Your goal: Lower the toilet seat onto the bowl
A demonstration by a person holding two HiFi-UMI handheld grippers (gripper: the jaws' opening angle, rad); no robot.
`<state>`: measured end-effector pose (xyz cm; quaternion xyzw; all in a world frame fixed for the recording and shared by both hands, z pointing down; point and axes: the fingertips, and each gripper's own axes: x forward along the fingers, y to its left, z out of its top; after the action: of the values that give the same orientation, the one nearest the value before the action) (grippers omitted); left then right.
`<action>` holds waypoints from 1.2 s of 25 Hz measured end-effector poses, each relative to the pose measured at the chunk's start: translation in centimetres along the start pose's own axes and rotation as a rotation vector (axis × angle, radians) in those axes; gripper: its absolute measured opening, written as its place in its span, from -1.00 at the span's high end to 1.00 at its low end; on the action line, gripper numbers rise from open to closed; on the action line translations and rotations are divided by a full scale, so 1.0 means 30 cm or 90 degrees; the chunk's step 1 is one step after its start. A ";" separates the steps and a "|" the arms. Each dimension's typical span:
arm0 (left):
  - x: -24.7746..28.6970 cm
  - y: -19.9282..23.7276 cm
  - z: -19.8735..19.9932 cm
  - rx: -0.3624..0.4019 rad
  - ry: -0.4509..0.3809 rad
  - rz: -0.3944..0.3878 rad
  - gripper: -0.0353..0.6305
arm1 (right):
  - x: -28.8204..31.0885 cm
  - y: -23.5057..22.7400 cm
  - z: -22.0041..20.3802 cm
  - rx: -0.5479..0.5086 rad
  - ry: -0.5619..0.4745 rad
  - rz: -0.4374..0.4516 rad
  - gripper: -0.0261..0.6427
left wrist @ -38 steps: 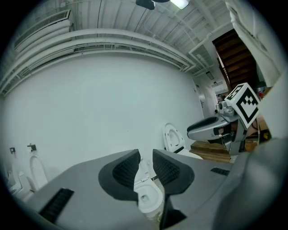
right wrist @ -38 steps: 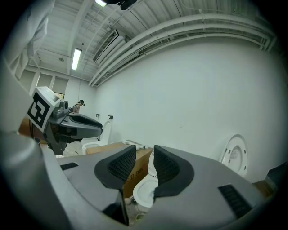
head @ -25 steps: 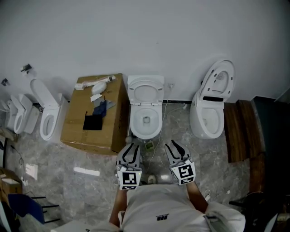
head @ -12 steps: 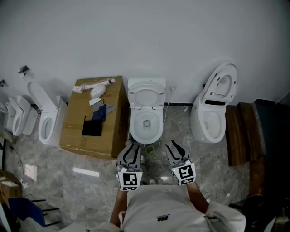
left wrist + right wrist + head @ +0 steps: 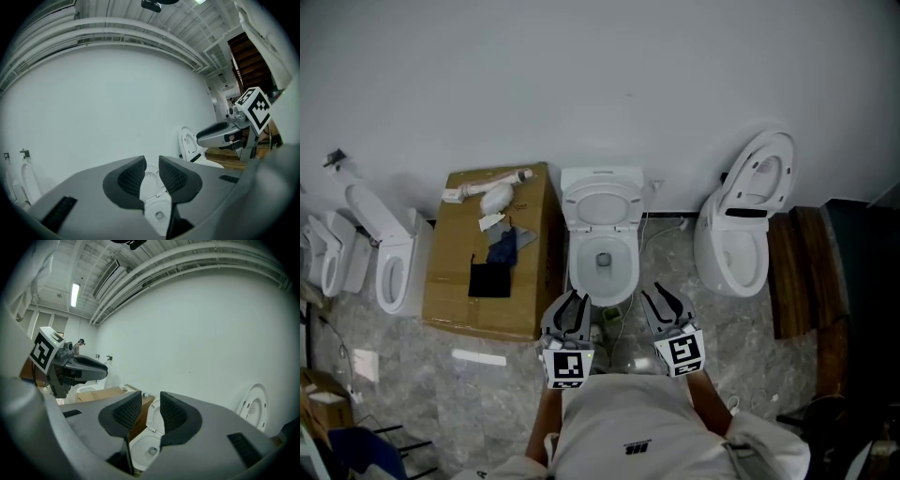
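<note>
A white toilet (image 5: pixel 602 262) stands against the wall in the head view. Its seat (image 5: pixel 602 204) is raised and leans back toward the tank. My left gripper (image 5: pixel 572 305) and right gripper (image 5: pixel 664 300) hover side by side just in front of the bowl's front rim, close to the person's body. Both are shut with nothing between the jaws, and neither touches the toilet. In the left gripper view, the raised seat (image 5: pixel 151 180) shows past the left gripper (image 5: pixel 151 164). The right gripper view frames the bowl (image 5: pixel 147 451) below the right gripper (image 5: pixel 150 401).
A cardboard box (image 5: pixel 492 248) with pipe parts and dark items on top stands left of the toilet. A second toilet (image 5: pixel 736 234) with its lid up stands at the right, beside wooden steps (image 5: pixel 797 272). More toilets (image 5: pixel 389 258) line the left wall. Small items (image 5: pixel 609 314) lie at the bowl's base.
The head view has drifted, so the toilet sits a little lower in the picture. Both grippers have edged slightly toward the bowl and stay shut.
</note>
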<state>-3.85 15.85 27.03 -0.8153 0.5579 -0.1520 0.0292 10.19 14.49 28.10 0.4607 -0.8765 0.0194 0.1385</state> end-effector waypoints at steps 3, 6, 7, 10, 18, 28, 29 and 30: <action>0.057 0.049 -0.002 0.003 0.002 -0.011 0.58 | 0.065 -0.014 0.021 0.010 0.006 -0.009 0.54; 0.115 0.102 -0.010 0.001 0.003 -0.020 0.58 | 0.139 -0.024 0.034 0.011 0.010 -0.015 0.54; 0.133 0.119 -0.015 -0.001 0.003 -0.024 0.58 | 0.162 -0.028 0.034 0.010 0.011 -0.016 0.54; 0.187 0.170 -0.032 -0.005 0.005 -0.036 0.58 | 0.230 -0.036 0.045 0.020 0.024 -0.029 0.54; 0.333 0.315 -0.070 -0.005 0.000 -0.065 0.58 | 0.422 -0.042 0.067 0.023 0.032 -0.056 0.54; 0.492 0.414 -0.073 -0.009 -0.019 -0.105 0.58 | 0.563 -0.085 0.097 0.009 0.042 -0.099 0.54; 0.505 0.419 -0.072 -0.009 -0.021 -0.107 0.58 | 0.572 -0.093 0.093 0.004 0.040 -0.102 0.54; 0.517 0.423 -0.072 -0.009 -0.022 -0.110 0.58 | 0.579 -0.100 0.090 0.001 0.039 -0.105 0.54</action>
<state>-10.74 -2.89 29.68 -0.8631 0.4859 -0.1361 0.0200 2.68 -1.61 29.75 0.5306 -0.8310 0.0229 0.1656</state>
